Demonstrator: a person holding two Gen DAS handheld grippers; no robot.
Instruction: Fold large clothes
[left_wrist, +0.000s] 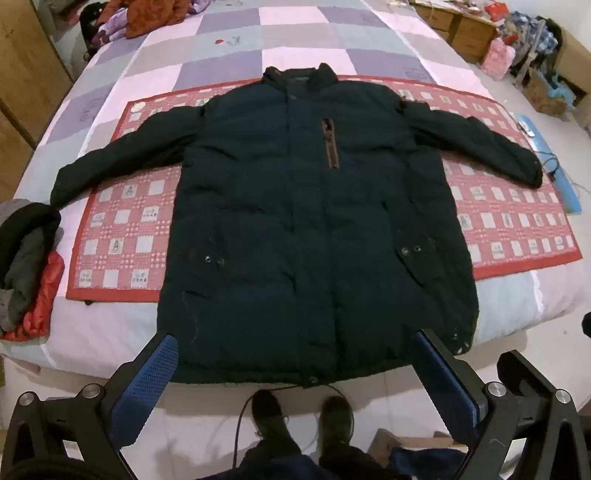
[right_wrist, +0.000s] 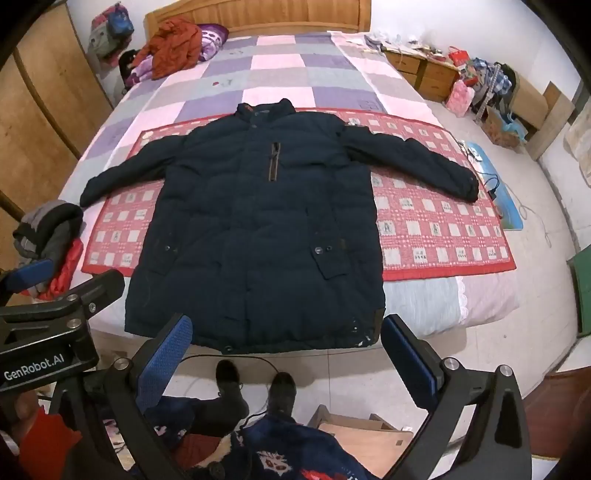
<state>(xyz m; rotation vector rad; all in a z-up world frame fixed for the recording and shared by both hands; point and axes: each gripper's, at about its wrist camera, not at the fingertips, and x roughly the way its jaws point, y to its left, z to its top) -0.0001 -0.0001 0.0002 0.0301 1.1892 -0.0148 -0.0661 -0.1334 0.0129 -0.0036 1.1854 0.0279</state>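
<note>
A large dark navy padded jacket (left_wrist: 306, 221) lies flat, front up, on the bed, collar far, hem at the near edge, both sleeves spread sideways; it also shows in the right wrist view (right_wrist: 258, 236). It rests on a red patterned mat (left_wrist: 122, 236) over a checked quilt (left_wrist: 295, 33). My left gripper (left_wrist: 295, 373) is open and empty, held above the hem, not touching. My right gripper (right_wrist: 284, 350) is open and empty, just in front of the hem near its right corner. The left gripper's body (right_wrist: 55, 325) shows at the left of the right wrist view.
A pile of folded grey, black and red clothes (left_wrist: 26, 266) sits at the bed's left edge. Orange and purple clothes (right_wrist: 173, 48) lie by the headboard. A person's feet (left_wrist: 303, 421) stand on the floor below. Wardrobe at left, cluttered drawers (right_wrist: 424, 74) at right.
</note>
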